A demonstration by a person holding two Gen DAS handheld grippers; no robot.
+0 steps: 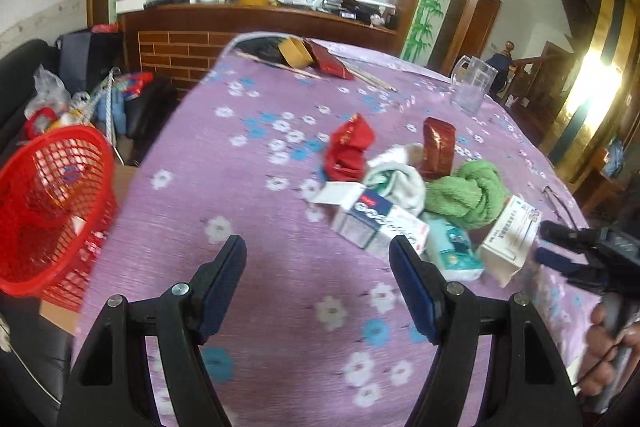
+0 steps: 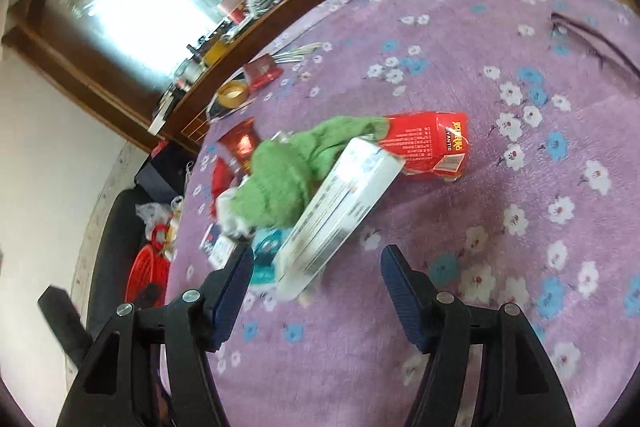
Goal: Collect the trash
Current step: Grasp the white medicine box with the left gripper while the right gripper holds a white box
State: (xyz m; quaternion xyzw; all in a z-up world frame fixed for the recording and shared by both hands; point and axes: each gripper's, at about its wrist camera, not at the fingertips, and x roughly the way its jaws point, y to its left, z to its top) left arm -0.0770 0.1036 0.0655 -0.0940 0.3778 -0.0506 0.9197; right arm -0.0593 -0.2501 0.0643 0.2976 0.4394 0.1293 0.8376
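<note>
Both the left tool (image 1: 318, 251) and right tool (image 2: 316, 261) are held spread and empty, the right lined up on the white box (image 2: 340, 211), a red basket (image 1: 48, 211) kept beside the surface (image 1: 248, 195) for trash.

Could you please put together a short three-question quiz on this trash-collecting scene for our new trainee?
1. True or false: the left gripper is shut on a piece of trash.
2. Multiple choice: the red basket is (A) in the middle of the table, (B) off the table's edge, lower than its top, (C) held by the right gripper.
3. Fill in: the white box nearest the right gripper leans against a crumpled ____ cloth.

Key
1. False: both its fingers stand apart with nothing between them.
2. B.
3. Green.
</note>
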